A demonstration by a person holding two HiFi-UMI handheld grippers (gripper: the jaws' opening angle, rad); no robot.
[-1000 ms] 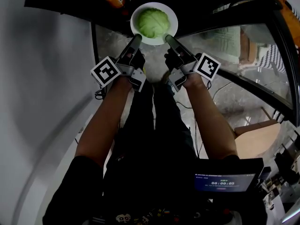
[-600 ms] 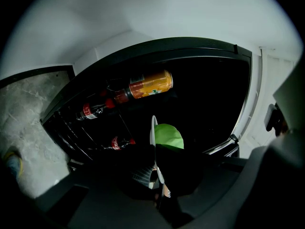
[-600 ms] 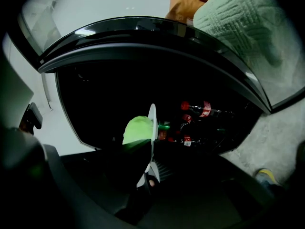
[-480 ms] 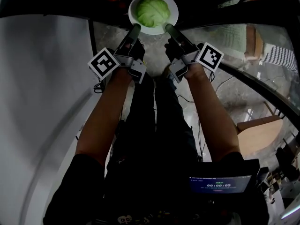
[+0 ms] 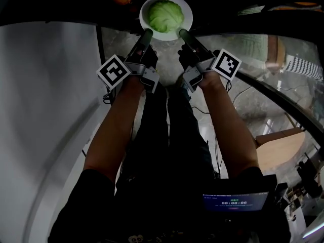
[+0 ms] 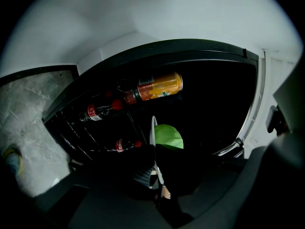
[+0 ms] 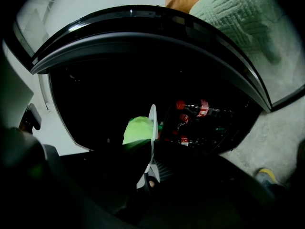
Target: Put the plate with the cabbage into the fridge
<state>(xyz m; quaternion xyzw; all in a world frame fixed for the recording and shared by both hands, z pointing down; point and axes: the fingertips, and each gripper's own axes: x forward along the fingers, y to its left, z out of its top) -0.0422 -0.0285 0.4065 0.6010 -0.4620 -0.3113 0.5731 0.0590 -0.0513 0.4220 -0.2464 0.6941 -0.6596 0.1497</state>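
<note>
The left gripper (image 5: pixel 147 33) and right gripper (image 5: pixel 182 33) clamped the plate (image 5: pixel 188 20) rim; level, matched travel into the fridge (image 6: pixel 214 104) would steady the cabbage (image 5: pixel 165 15).

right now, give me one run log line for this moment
left gripper: shut on plate rim | right gripper: shut on plate rim | cabbage: on plate | plate: at open fridge mouth

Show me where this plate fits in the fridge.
Free, as far as the dark shows: the stretch between the plate and the white fridge frame. Crowded: the rack side, with the orange soda bottle and cola bottles.
</note>
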